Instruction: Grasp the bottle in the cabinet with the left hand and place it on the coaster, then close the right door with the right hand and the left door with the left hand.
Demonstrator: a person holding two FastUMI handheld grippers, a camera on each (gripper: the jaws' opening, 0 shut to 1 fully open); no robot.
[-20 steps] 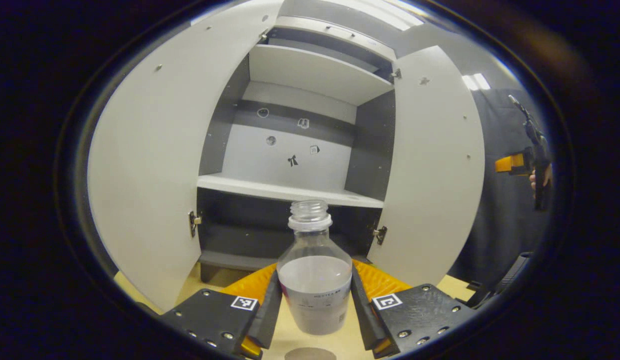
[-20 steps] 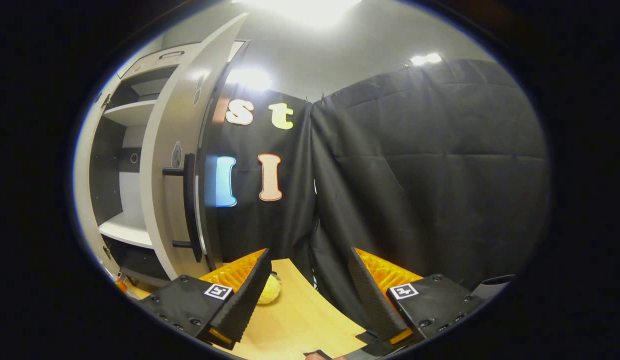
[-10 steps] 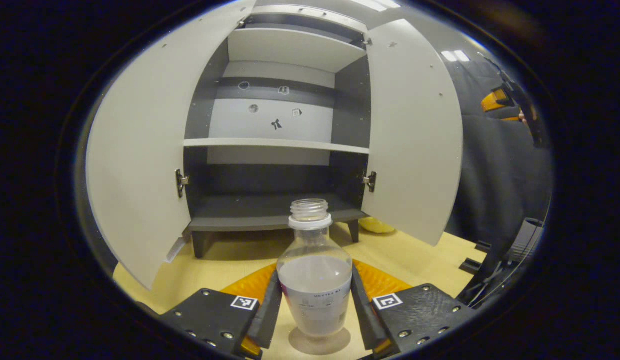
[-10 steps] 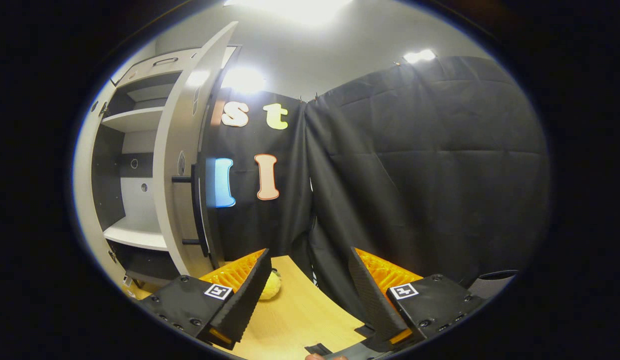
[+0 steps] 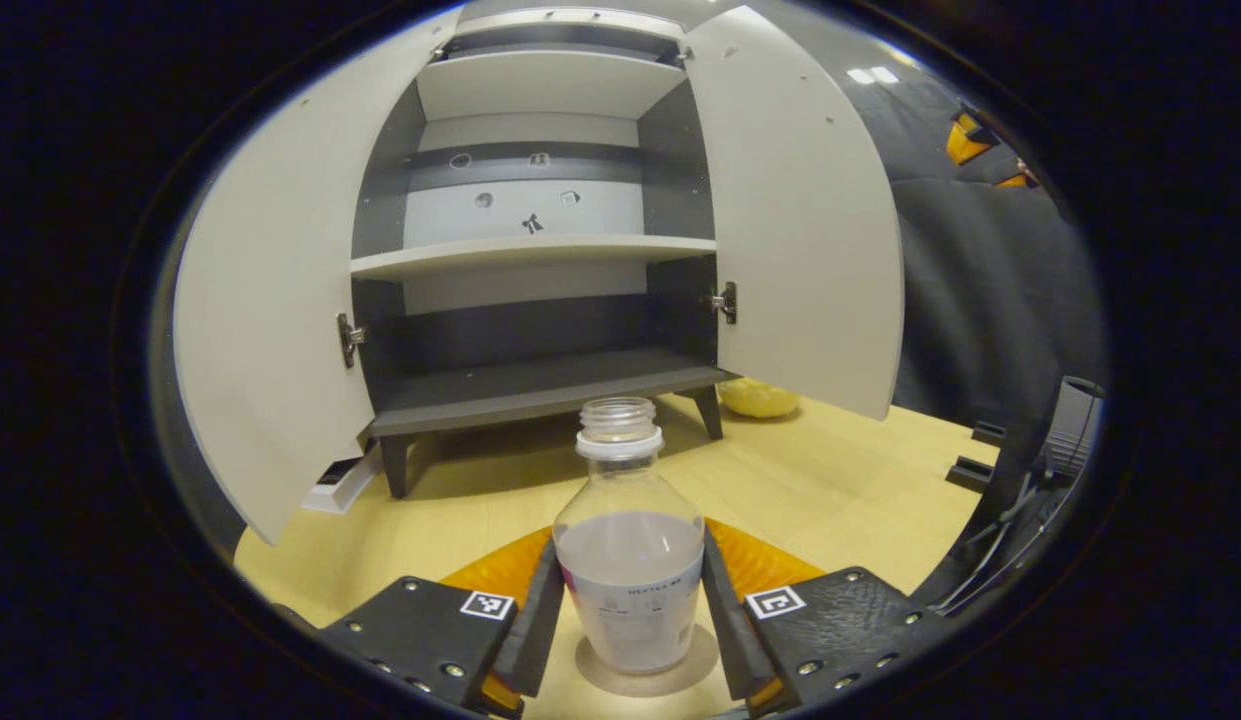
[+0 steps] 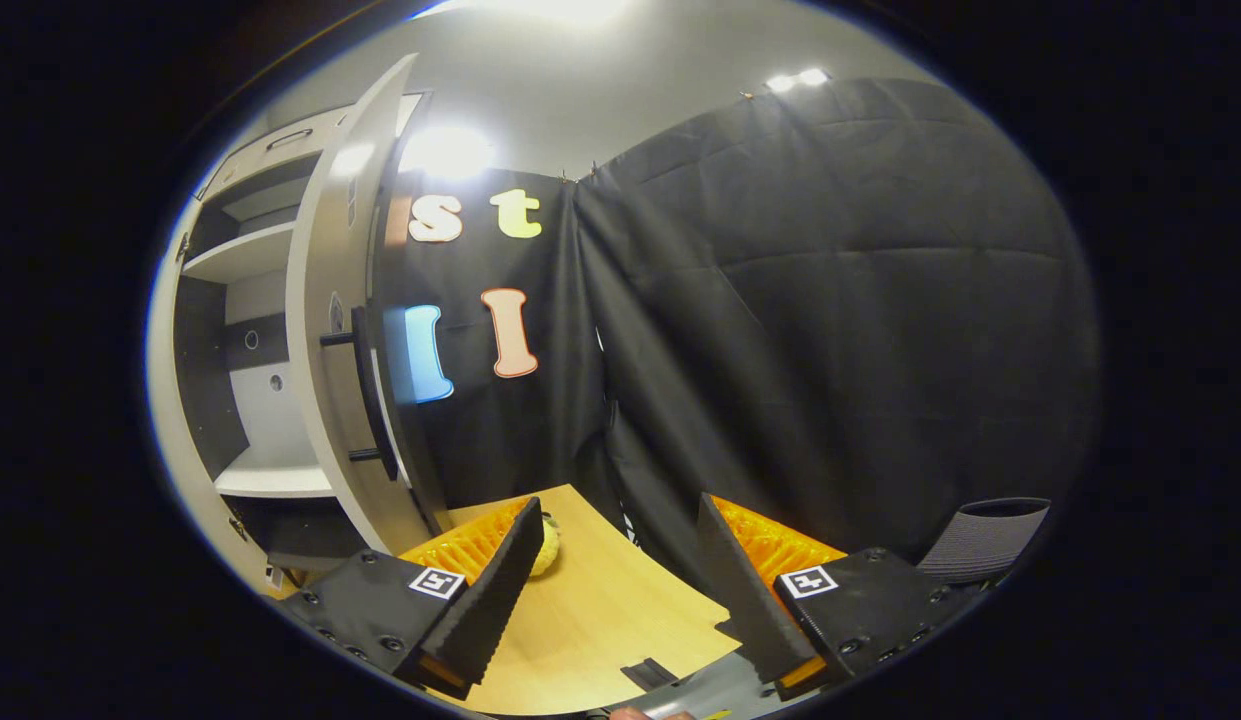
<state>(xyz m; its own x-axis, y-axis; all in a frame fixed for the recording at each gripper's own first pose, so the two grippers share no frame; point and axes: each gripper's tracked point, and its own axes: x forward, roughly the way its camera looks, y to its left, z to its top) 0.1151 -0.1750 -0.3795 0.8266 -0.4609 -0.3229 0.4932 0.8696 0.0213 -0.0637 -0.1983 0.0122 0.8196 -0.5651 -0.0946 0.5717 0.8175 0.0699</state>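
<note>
Before the open grey cabinet (image 5: pixel 540 300), the left tool (image 5: pixel 628 620), still clenching the clear plastic bottle (image 5: pixel 630 560), had lowered it onto the round coaster (image 5: pixel 700 672); right tool (image 6: pixel 615 590) gaped.

Pale wooden tabletop (image 5: pixel 840 480) underfoot, black curtain wall (image 6: pixel 830 300) creased behind, grey ceiling (image 6: pixel 600 90) glaring with bright ceiling lights (image 6: pixel 450 150).

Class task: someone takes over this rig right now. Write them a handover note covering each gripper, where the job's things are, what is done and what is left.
Left gripper: shut on the bottle, which stands upright over the coaster on the table.
Right gripper: open, holding nothing, near the right door.
Done: bottle out of the cabinet and at the coaster.
Left: release the bottle, close the right door, then the left door; both stand open.
</note>
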